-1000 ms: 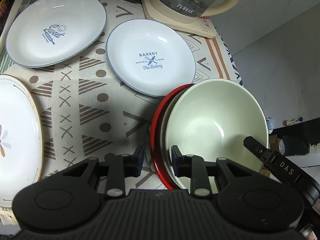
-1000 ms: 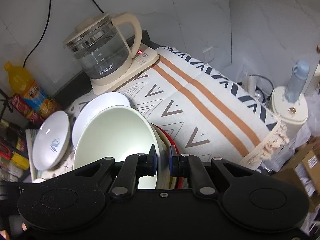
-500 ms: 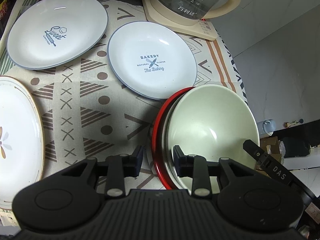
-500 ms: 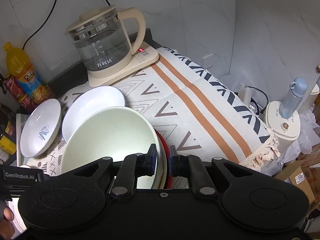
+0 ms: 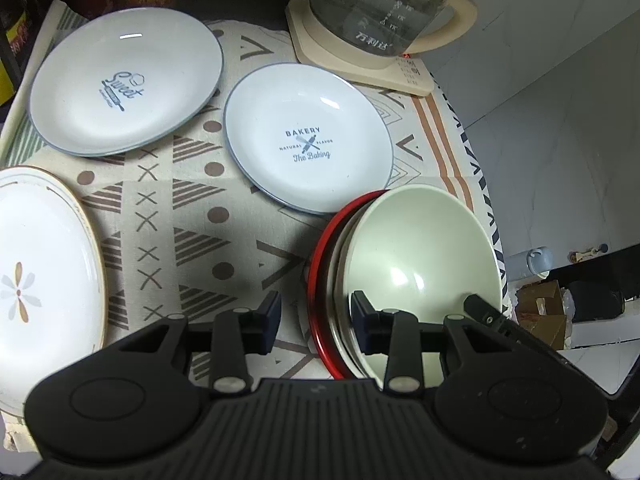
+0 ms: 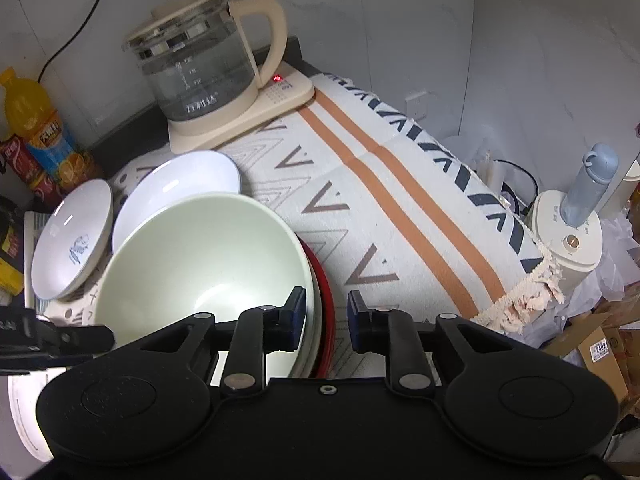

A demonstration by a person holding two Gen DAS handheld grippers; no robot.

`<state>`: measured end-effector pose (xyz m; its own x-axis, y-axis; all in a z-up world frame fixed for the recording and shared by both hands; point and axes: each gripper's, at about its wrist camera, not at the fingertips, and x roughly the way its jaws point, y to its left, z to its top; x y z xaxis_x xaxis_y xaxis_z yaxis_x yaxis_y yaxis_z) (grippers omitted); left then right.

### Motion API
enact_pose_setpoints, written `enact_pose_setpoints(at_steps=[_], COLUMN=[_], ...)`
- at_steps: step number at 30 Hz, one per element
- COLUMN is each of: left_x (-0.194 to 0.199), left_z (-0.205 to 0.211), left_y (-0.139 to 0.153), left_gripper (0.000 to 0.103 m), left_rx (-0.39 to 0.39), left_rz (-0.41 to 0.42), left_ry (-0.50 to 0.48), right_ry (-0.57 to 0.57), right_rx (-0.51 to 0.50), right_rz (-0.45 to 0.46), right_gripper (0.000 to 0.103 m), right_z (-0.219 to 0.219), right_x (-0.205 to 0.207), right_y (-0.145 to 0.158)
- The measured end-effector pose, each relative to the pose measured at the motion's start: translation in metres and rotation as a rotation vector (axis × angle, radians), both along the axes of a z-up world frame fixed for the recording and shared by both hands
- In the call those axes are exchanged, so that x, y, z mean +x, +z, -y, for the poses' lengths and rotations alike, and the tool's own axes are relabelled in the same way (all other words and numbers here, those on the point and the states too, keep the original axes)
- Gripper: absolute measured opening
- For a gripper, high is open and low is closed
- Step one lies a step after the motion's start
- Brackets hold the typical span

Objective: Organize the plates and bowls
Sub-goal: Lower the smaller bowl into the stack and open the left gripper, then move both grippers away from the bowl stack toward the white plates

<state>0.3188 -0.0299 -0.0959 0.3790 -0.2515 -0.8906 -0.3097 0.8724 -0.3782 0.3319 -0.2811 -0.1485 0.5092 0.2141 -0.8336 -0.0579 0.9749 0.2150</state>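
A pale green bowl [image 5: 420, 248] is nested in a white bowl and a red bowl [image 5: 318, 280], stacked on the patterned cloth [image 5: 200, 220]. My left gripper [image 5: 316, 320] straddles the stack's near rim. Its jaws are opening and neither pad presses on the rim. My right gripper [image 6: 325, 316] straddles the green bowl's [image 6: 200, 256] other rim. Its jaws are opening too, and a gap shows beside the red edge. Three plates lie flat: a "Bakery" plate [image 5: 308, 136], a "Sweet" plate [image 5: 124, 80] and a flower plate [image 5: 40, 280].
A glass kettle [image 6: 192, 60] on a cream base stands at the back of the cloth. An orange drink bottle [image 6: 36, 120] and cans stand at the back left. The table edge with the cloth's fringe [image 6: 532, 292] drops off to the right, where a blue bottle [image 6: 588, 184] and boxes sit lower.
Both pairs of jaws have spread. The right gripper, shut on the stack's rim a second ago, now has a gap beside it. The stack sits a little farther from both cameras.
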Motion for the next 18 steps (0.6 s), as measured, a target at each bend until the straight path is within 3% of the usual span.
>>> enact_pose_setpoints(at_steps=[11, 14, 18], left_x=[-0.011, -0.016, -0.024], left_z=[-0.004, -0.005, -0.008], left_y=[0.023, 0.028, 0.033], left_gripper=[0.039, 0.048, 0.066], left_rx=[0.037, 0.045, 0.051], left_rz=[0.055, 0.074, 0.083], left_ry=[0.005, 0.006, 0.008], right_ry=[0.006, 0.021, 0.065], right_rx=[0.042, 0.054, 0.063], right_rz=[0.059, 0.090, 0.110], right_gripper=[0.029, 0.050, 0.055], right_z=[0.001, -0.003, -0.013], right_x=[-0.012, -0.016, -0.021], right_y=[0.032, 0.043, 0.053])
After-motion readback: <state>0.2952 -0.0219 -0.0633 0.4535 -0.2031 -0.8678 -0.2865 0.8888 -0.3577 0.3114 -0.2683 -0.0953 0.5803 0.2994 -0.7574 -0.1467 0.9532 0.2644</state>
